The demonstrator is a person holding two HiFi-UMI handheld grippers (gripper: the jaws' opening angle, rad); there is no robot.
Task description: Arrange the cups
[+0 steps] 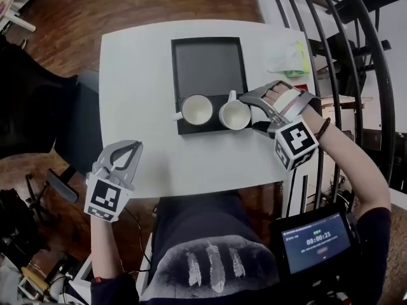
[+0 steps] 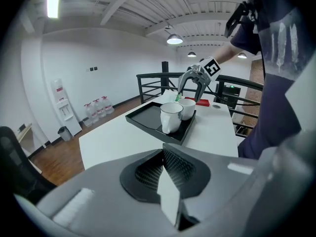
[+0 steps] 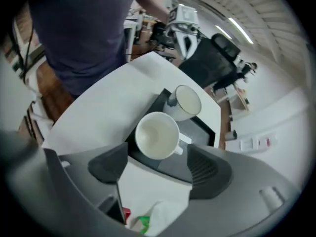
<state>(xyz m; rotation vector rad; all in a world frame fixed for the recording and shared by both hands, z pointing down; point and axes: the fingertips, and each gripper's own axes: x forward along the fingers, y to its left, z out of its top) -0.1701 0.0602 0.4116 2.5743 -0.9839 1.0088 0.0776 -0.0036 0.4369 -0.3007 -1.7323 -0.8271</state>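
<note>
Head view gives me the white desk with a black tray on it and two white cups standing side by side at the tray's near edge. The left cup and the right cup are close together and hide most of that edge.

My right claw sits at the right cup, its jaws spread wide. Right gripper view puts this cup just past the tips, its open mouth facing me and its handle toward one jaw. It looks as though neither pad touches it, though the wide-angle bend makes the gap hard to judge. The left cup sits beyond, partly cut by the first. A crumpled white and green packet is half lost behind the claw's body at the bottom.

My left claw hangs near the desk's near-left corner, well apart from the tray. Left gripper view shows its jaws pressed together with nothing between them. The claw's grey body fills the lower half of that picture. Past it, the left cup covers part of the right cup, and the right claw is small behind them.
</note>
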